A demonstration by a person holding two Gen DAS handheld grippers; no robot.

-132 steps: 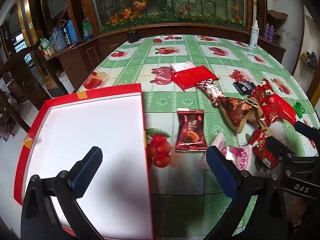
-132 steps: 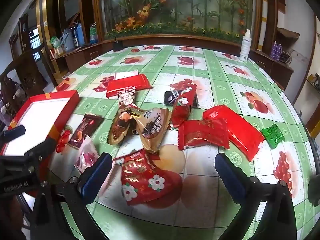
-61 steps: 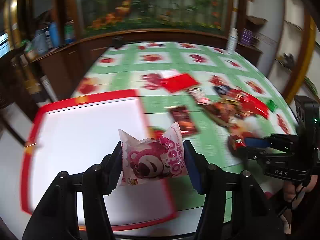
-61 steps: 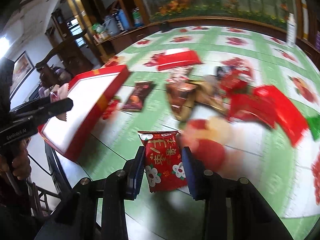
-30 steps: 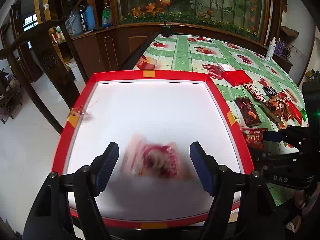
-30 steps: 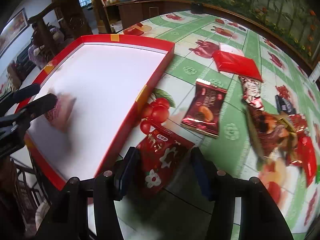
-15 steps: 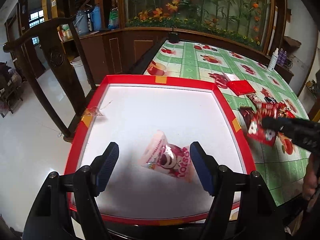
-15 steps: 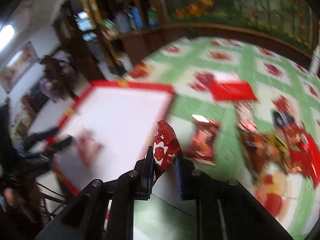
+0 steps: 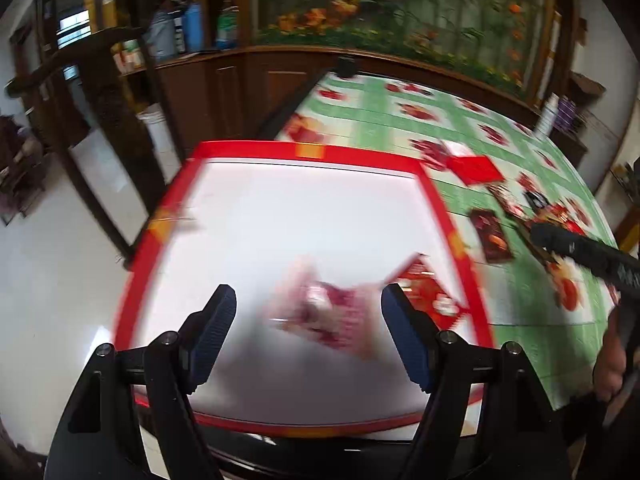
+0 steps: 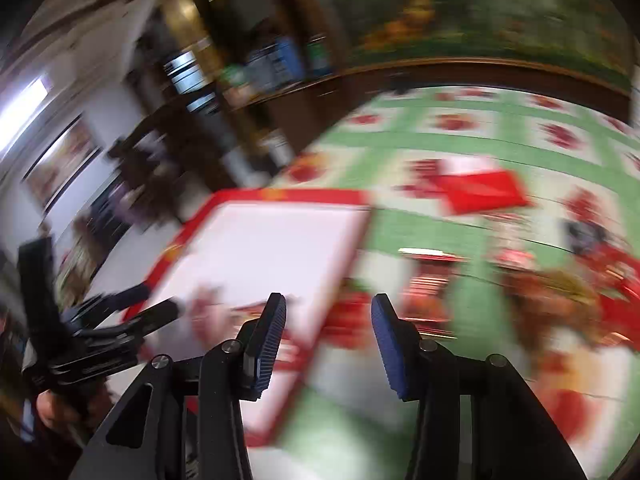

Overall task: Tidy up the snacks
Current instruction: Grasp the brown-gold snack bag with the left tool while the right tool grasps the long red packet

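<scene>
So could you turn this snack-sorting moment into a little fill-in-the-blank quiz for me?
1. The pink snack packet lies inside the shallow white tray with the ____ rim.
2. The number of packets lying in that tray is ____.
3. The flat bright red packet lies outside the tray on the ____ checked tablecloth.
4. The jaws of the left hand-held gripper hold ____.

Missing words: red; two; green; nothing

The whole frame is smeared by motion. At bottom centre the right gripper (image 10: 329,338) has just been opening, nothing between its jaws. Left of centre lies the red-rimmed white tray (image 10: 362,200) on the green checked desk (image 10: 472,136). The left gripper (image 10: 150,300) reaches in from the lower left.
</scene>
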